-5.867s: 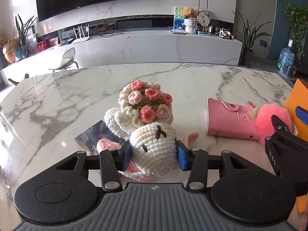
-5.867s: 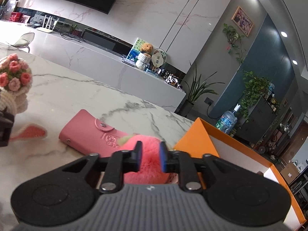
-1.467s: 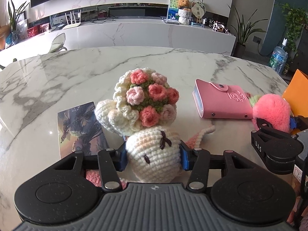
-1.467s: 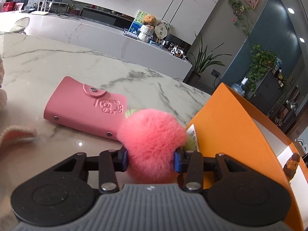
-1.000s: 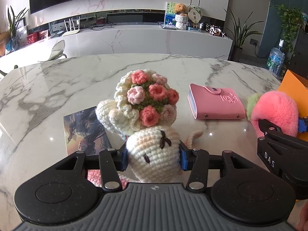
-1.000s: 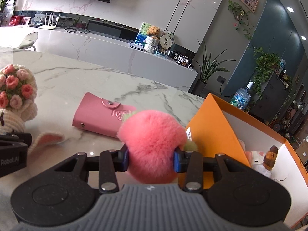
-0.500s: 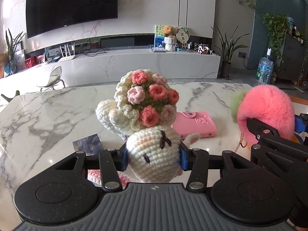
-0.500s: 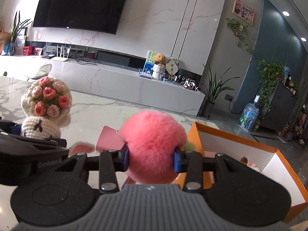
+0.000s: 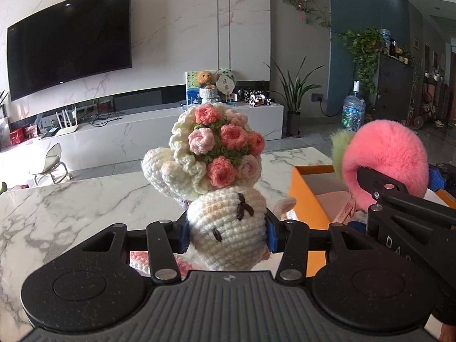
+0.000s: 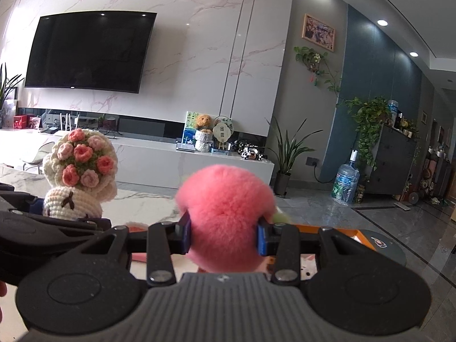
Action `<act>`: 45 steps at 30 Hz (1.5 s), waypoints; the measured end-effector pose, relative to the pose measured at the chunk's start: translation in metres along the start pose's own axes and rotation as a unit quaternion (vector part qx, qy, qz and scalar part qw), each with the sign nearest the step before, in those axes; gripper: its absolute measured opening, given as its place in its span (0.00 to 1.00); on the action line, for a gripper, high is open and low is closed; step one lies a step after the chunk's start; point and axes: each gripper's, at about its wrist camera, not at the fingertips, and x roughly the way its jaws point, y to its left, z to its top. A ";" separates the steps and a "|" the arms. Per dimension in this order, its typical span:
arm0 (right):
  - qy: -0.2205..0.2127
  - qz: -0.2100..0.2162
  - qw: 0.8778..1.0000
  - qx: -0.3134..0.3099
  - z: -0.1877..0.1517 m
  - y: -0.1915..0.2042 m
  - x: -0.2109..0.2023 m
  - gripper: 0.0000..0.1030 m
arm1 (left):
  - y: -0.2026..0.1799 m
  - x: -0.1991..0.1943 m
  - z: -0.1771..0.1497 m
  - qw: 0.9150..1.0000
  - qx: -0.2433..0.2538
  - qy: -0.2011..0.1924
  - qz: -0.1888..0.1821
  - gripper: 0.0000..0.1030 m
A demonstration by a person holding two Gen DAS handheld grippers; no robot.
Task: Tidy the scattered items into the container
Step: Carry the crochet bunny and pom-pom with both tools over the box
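My left gripper (image 9: 226, 235) is shut on the head of a white crocheted bunny (image 9: 228, 228) that carries a bouquet of pink roses (image 9: 225, 149), held up above the marble table (image 9: 71, 208). My right gripper (image 10: 223, 235) is shut on a fluffy pink pompom (image 10: 225, 213) with a green tuft, raised over the orange box (image 9: 309, 199). In the left wrist view the pompom (image 9: 387, 154) and the right gripper (image 9: 399, 196) hang over the box at the right. The bunny (image 10: 72, 199) shows at the left of the right wrist view.
The orange box (image 10: 342, 232) sits at the table's right end with small toys inside. A person's fingertip (image 10: 2, 287) shows at the left edge. Beyond the table are a white media console (image 9: 171, 131), a wall TV (image 9: 68, 40) and plants.
Both grippers have lifted their toys higher and swung right toward the orange box. The pink card holder and the picture card on the table have dropped out of view.
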 end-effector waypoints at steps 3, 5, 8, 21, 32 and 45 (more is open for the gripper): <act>0.002 -0.016 1.000 0.011 0.001 -0.027 0.000 0.42 | -0.021 -0.003 0.008 1.000 0.016 -0.008 -0.016 0.54; 0.007 -0.025 1.000 0.018 0.002 -0.045 0.002 0.42 | -0.035 0.000 0.012 0.999 0.026 -0.009 -0.028 0.54; 0.013 -0.040 0.999 0.023 0.001 -0.073 0.005 0.42 | -0.056 0.008 0.016 0.998 0.040 -0.005 -0.048 0.54; 0.079 -0.048 0.995 0.028 -0.012 -0.173 0.032 0.42 | -0.149 0.042 0.035 0.986 0.101 0.011 -0.133 0.54; 0.190 0.023 0.978 0.081 -0.035 -0.221 0.078 0.42 | -0.177 0.085 0.025 0.971 0.120 0.102 -0.179 0.54; 0.300 0.087 0.947 0.078 -0.055 -0.225 0.120 0.42 | -0.171 0.136 0.024 0.942 0.114 0.243 -0.202 0.55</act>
